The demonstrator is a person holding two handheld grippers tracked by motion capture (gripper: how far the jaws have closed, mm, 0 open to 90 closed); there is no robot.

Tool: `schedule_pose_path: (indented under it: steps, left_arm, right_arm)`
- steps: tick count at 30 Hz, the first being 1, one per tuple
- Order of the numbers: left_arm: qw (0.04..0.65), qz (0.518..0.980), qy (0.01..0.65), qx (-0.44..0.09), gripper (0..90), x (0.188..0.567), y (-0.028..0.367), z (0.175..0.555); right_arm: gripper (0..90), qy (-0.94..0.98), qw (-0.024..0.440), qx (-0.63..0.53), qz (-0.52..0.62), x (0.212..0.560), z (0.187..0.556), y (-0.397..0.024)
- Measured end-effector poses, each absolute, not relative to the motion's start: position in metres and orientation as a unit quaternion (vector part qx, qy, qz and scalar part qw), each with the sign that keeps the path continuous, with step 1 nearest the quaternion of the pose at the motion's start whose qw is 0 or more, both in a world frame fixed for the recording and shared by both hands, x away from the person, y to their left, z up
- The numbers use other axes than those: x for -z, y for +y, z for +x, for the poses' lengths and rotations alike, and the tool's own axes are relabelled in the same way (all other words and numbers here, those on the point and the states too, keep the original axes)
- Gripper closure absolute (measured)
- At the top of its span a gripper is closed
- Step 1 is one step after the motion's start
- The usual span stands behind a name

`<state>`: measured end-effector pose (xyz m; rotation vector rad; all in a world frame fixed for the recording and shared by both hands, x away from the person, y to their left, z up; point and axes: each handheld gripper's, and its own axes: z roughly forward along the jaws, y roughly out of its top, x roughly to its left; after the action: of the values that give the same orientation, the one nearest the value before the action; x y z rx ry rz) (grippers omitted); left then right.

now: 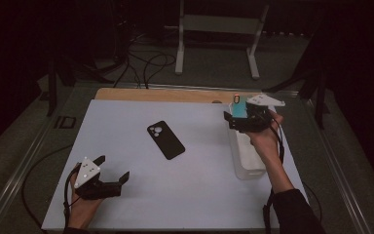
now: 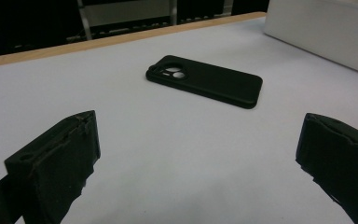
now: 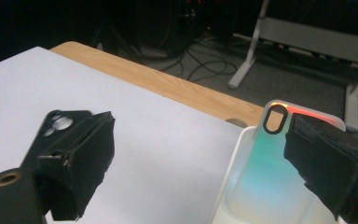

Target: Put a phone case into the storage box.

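Right gripper view, iridescent phone case (image 3: pixel 261 163) beside right tongs (image 3: pixel 200 158), unclamped

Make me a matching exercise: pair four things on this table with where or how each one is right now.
Things:
1. black phone case
2. iridescent phone case
3. left claw
4. clear bin

States:
A. at the table's right edge, under the person's right hand
B. open and holding nothing, low at the table's near left
C. lying flat near the table's middle, camera cutout showing
D. upright at the bin's far end, between the jaws of the right claw

Pairs: 1-C, 2-D, 3-B, 4-A
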<state>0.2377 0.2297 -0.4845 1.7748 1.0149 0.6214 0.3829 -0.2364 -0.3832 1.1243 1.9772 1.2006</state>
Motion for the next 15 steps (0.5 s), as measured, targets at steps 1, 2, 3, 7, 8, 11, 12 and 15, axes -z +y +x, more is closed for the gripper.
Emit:
schedule_pose_path:
  steps: [1, 2, 3, 7, 8, 11, 12, 15]
  left_arm:
    - [0.482, 0.728, 0.416, -0.255, 0.0, 0.485, 0.230, 0.238]
    - [0.481, 0.728, 0.416, -0.255, 0.0, 0.484, 0.229, 0.238]
    - [0.481, 0.728, 0.416, -0.256, 0.0, 0.484, 0.229, 0.238]
    - [0.480, 0.728, 0.417, -0.257, 0.0, 0.484, 0.229, 0.238]
    - [0.481, 0.727, 0.417, -0.258, 0.0, 0.484, 0.230, 0.237]
    - [0.484, 0.725, 0.419, -0.256, 0.0, 0.483, 0.230, 0.237]
    - [0.483, 0.725, 0.419, -0.256, 0.0, 0.483, 0.230, 0.237]
    - [0.483, 0.724, 0.420, -0.257, 0.0, 0.483, 0.231, 0.237]
  right_arm:
    - [8.7, 0.737, 0.278, -0.453, 0.416, 0.383, 0.377, -0.237]
    - [8.7, 0.736, 0.275, -0.463, 0.410, 0.384, 0.365, -0.238]
    - [8.7, 0.732, 0.274, -0.473, 0.407, 0.385, 0.357, -0.238]
    - [8.7, 0.737, 0.273, -0.478, 0.392, 0.392, 0.333, -0.237]
    - [8.8, 0.736, 0.275, -0.480, 0.390, 0.394, 0.329, -0.237]
    - [8.8, 0.734, 0.279, -0.488, 0.383, 0.401, 0.313, -0.239]
    - [9.0, 0.728, 0.277, -0.495, 0.386, 0.404, 0.307, -0.240]
    - [9.1, 0.726, 0.270, -0.500, 0.387, 0.410, 0.300, -0.241]
